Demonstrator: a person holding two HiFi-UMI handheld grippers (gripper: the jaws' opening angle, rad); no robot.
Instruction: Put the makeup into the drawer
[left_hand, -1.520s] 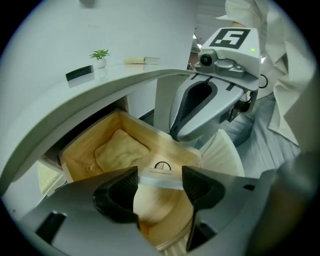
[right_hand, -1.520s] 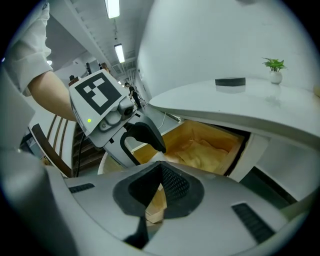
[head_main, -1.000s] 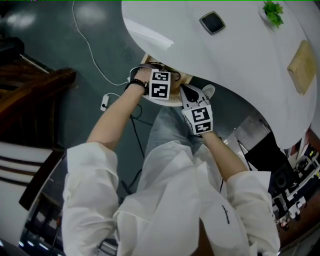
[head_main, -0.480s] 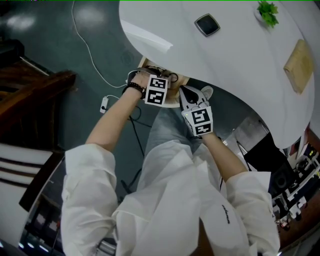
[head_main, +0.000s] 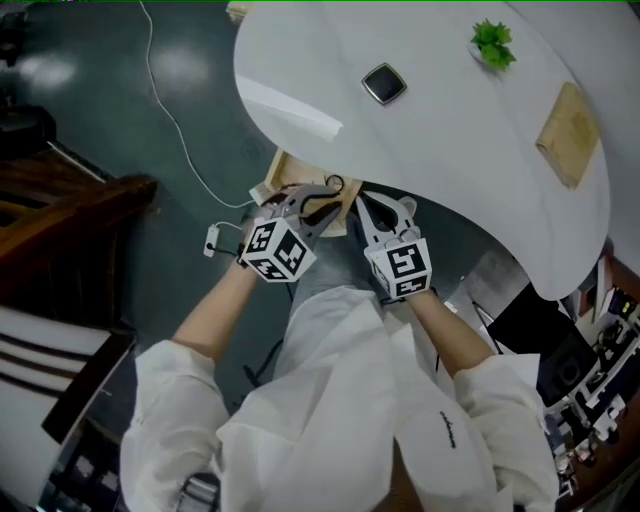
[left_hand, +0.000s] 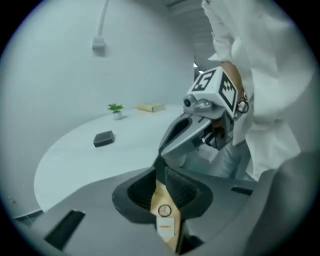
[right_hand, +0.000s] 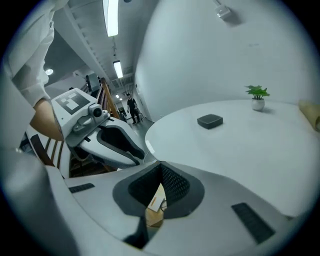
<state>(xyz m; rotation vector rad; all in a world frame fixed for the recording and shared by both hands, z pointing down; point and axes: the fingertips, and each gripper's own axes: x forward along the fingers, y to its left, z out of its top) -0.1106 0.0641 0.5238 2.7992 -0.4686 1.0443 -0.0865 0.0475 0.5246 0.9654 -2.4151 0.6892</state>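
A small dark makeup compact (head_main: 384, 83) lies on the white round table (head_main: 450, 170); it also shows as a dark compact (left_hand: 103, 138) in the left gripper view and a dark compact (right_hand: 209, 120) in the right one. A wooden drawer (head_main: 283, 172) stands pulled out under the table's near edge. My left gripper (head_main: 332, 188) hangs just over the drawer. Its jaws are closing, the tips (left_hand: 159, 165) nearly together with nothing between them. My right gripper (head_main: 380, 208) hovers beside it, jaws together and empty. Drawer wood with a small label (left_hand: 165, 225) shows below the left jaws.
A potted plant (head_main: 493, 42) and a wooden board (head_main: 568, 120) sit at the table's far side. A white cable (head_main: 175, 110) and a plug (head_main: 212, 240) lie on the dark floor at left. Dark wooden furniture (head_main: 60, 210) stands at far left, and equipment (head_main: 590, 380) at lower right.
My left gripper has drawn back out of the drawer toward the person and tipped up. The right gripper has lifted a little. The head view has shifted, showing more of the table.
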